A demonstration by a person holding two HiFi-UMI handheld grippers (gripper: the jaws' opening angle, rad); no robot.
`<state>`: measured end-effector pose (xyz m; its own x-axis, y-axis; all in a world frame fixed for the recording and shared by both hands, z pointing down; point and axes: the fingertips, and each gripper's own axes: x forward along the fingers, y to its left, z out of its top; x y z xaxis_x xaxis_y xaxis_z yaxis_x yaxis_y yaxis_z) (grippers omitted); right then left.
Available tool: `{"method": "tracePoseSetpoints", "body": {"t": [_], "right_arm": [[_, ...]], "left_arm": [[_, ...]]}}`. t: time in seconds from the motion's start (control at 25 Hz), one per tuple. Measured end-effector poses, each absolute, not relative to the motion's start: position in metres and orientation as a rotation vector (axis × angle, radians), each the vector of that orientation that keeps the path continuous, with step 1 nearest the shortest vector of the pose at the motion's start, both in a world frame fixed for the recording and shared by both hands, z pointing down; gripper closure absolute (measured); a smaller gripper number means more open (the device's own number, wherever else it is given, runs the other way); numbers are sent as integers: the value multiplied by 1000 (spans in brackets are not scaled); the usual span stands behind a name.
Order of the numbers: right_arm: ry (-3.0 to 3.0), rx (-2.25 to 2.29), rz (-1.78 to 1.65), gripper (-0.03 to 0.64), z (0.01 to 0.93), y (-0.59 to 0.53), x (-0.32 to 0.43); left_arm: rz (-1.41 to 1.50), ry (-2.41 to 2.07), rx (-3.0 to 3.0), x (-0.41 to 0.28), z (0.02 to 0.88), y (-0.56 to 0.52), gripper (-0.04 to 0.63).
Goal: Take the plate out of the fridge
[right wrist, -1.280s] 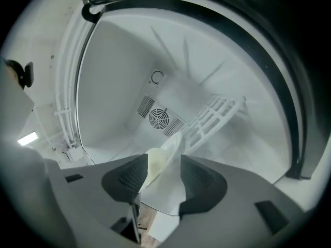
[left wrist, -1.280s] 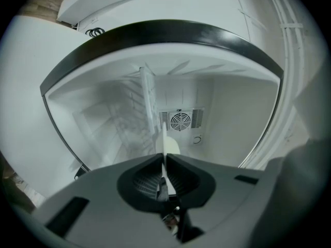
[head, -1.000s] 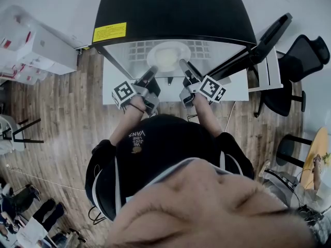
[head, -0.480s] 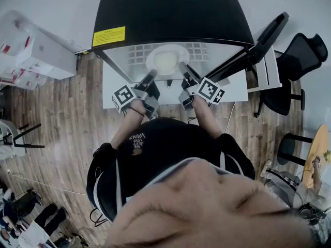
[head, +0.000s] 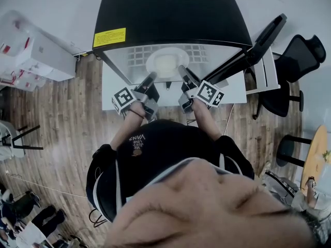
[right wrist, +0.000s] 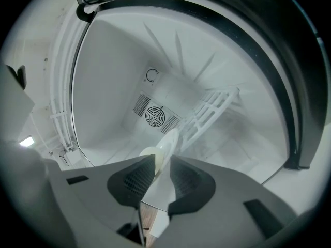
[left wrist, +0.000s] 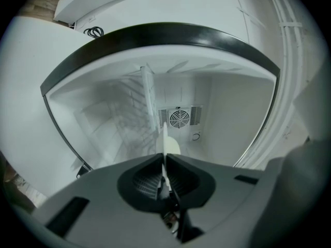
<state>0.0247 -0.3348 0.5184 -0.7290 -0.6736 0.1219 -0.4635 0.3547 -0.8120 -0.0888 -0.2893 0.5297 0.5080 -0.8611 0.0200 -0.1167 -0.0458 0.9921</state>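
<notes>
Plate (head: 166, 63) sits inside open fridge (head: 170, 14), over wire shelf (head: 135, 53). Left gripper (head: 152, 77) clamped on plate's left rim — jaws nearly together, thin edge pinched between. Right gripper (head: 181, 69) closed on right rim — plate edge fills gap between jaws. Fan grille (left wrist: 179, 119) on back wall beyond plate.

White wire shelf (head: 135, 55) inside the open black fridge (head: 170, 9), pale round plate (head: 167, 62) over its middle, resting or lifted cannot be told; fridge standing on the wood-plank floor (head: 64, 120), white boxes (head: 39, 53) on the floor at left
</notes>
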Motion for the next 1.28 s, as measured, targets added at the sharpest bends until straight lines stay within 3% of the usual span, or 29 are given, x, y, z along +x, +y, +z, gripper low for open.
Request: {"method": "tracePoseSetpoints", "body": {"t": [1.28], "right_arm": [[2540, -913, -1221, 520, 505, -298, 52]], "left_arm": [[-819, -947, 1581, -53, 517, -246, 560]]}}
